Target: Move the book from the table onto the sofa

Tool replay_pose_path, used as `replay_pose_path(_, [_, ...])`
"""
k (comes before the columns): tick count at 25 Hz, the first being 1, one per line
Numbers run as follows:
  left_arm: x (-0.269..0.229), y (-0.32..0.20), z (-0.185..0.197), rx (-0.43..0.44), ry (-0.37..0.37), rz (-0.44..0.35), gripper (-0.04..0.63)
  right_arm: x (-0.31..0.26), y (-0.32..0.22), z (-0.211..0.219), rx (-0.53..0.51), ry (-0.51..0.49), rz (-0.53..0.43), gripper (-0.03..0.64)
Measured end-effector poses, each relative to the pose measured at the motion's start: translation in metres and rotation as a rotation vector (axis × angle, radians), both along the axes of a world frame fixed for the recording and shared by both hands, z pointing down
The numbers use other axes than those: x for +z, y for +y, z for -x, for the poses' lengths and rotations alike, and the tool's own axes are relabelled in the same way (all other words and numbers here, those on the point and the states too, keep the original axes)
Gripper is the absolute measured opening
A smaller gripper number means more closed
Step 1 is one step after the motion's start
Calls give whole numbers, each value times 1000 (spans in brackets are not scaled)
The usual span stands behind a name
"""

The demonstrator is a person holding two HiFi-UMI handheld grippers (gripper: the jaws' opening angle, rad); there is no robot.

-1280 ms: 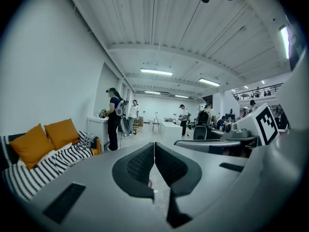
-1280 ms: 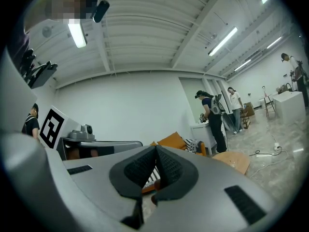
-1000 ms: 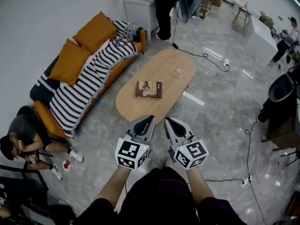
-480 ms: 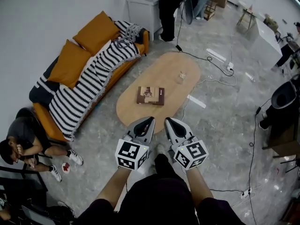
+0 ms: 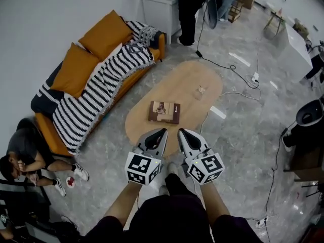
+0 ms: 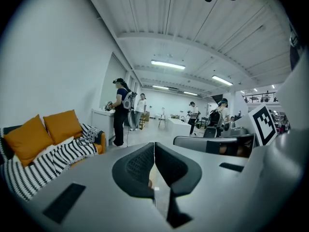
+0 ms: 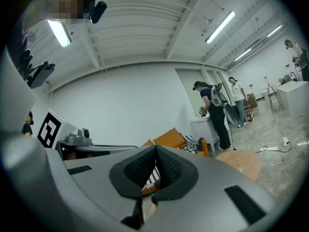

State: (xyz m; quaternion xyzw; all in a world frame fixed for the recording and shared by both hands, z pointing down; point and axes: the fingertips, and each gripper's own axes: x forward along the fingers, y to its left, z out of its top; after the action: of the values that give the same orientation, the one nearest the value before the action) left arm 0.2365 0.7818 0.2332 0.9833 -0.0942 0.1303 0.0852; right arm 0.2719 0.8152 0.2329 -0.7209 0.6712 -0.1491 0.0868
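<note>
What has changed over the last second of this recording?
The person has walked toward the table: it and the book now sit closer to the left gripper and right gripper in the head view. Nothing was grasped or released. Both grippers stay shut, empty and side by side; the book still lies flat on the table.

A white wall [image 5: 35,14] runs along the left, an orange sofa [image 5: 44,129] against it under a striped blanket [image 5: 88,97]. An oval wooden table [image 5: 185,82] stands on the grey marbled floor [image 5: 243,146]. Far off, a white cabinet [image 5: 158,9]; strip lights [image 6: 167,65] cross the white ceiling [image 6: 193,23]
</note>
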Motion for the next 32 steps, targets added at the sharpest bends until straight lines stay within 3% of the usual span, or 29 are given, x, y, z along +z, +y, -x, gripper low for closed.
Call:
replay_pose_path(10, [11,-49,-62,-47,-35,3,17,13,-46,-65,-33,-43,7,23])
replay_pose_path(20, [34,-96,-89,-54,-70,14,17,38,-84,-99,-10,-91,38,23])
replay_pose_path(32, [91,-187,-108,60,-134,59,17,92,-158,-131,143,-155,117,23])
